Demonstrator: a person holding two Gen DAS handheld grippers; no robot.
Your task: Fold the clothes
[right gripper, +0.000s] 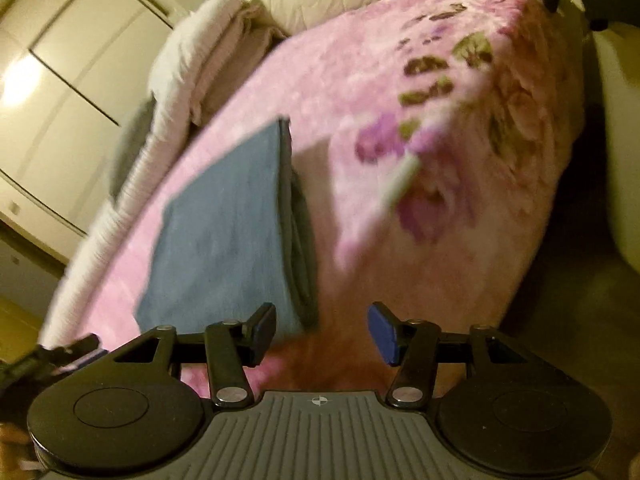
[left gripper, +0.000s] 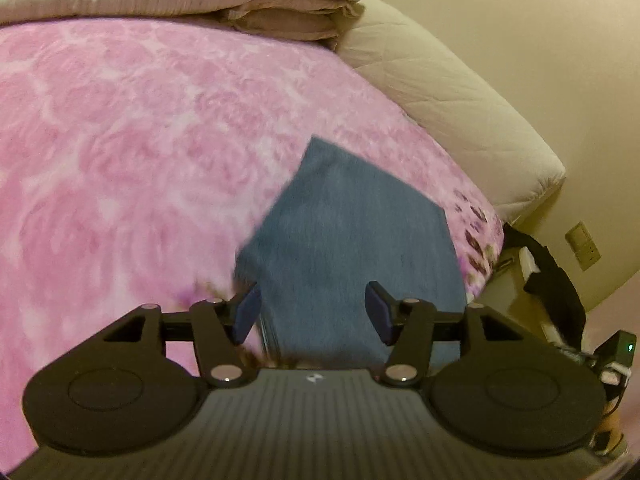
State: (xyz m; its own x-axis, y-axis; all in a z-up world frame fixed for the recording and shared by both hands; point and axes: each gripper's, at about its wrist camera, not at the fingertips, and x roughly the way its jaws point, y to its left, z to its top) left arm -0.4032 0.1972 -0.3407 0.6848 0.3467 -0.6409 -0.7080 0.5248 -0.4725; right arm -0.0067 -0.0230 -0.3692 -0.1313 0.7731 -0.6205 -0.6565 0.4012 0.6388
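A folded blue garment (left gripper: pixel 352 232) lies flat on the pink flowered blanket (left gripper: pixel 120 160), near the blanket's right edge. My left gripper (left gripper: pixel 314 312) hovers over the garment's near end, open, with its blue pads (left gripper: pixel 248 312) apart and clear of the cloth. In the right wrist view the same garment (right gripper: pixel 224 216) lies ahead and to the left, its stacked folded edges facing right. My right gripper (right gripper: pixel 324 332) is open over bare blanket (right gripper: pixel 400 80), just right of the garment's near corner, with nothing between its fingers.
Folded beige bedding (left gripper: pixel 280 20) is stacked at the far end of the bed. A cream quilted mattress (left gripper: pixel 460 92) shows past the blanket's right edge. Wardrobe doors (right gripper: pixel 60 80) stand beyond the bed. A small blurred white strip (right gripper: pixel 400 180) lies on the blanket.
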